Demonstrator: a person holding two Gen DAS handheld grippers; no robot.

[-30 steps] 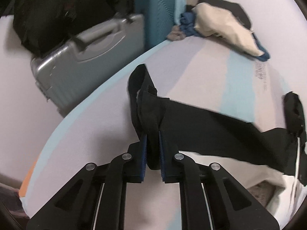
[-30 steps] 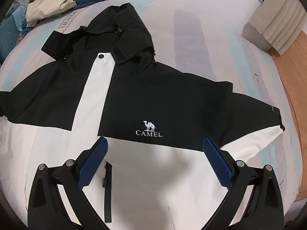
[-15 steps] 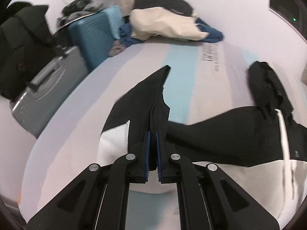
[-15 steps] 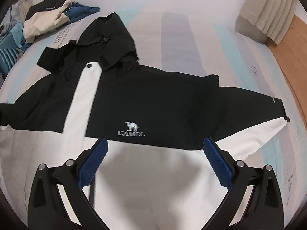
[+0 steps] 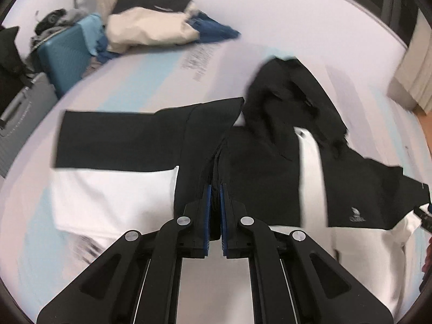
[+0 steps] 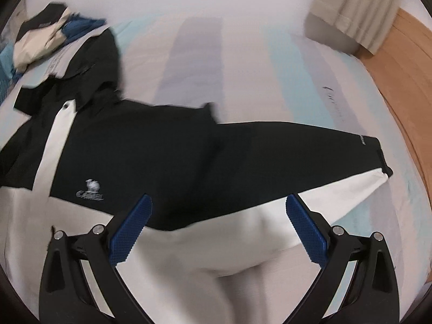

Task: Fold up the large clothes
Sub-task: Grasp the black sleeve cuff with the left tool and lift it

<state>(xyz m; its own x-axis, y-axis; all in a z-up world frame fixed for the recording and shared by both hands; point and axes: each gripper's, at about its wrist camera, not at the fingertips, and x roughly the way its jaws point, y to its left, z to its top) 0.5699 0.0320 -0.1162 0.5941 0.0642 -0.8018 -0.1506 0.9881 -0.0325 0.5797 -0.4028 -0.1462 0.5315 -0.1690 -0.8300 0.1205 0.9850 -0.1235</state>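
We keep left gripper clamped on jacket sleeve; lay cuff flat across chest, clear of bed edge; right gripper gapes empty.

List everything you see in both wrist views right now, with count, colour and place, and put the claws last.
jacket: one, black and white, spread on the bed, one sleeve folded across its front
bed sheet: one, pale with blue and grey stripes, under the jacket
pile of clothes: one, cream, black and blue, far end of the bed
suitcases: two, teal and grey, beside the bed
curtain: one, beige, far right
floor: wooden, orange-brown, right of the bed
left claw: shut on the jacket's black sleeve
right claw: open, above the jacket, holding nothing
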